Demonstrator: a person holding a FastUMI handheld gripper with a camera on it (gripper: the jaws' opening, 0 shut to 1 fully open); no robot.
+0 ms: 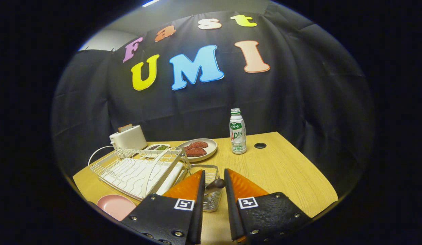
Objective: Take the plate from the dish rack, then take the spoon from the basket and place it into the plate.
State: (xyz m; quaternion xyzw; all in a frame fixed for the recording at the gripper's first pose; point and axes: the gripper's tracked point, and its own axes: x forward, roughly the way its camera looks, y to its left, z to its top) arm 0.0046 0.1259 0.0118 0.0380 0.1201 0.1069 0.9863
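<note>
Gripper [214, 186] fingers are standing slightly spread, straddling the spoon handle [216, 184] rising from the wire basket [211, 200]. Pink plate [115, 206] is resting at nine o'clock. Centre the handle before closing.

Pink plate [115, 205] lies flat on the table, near-left, just in front of the white wire dish rack [136, 170]. Spoon [214, 185] stands in the wire basket [211, 190] right of the rack, dark handle end up, between the gripper [214, 177] fingers.
</note>
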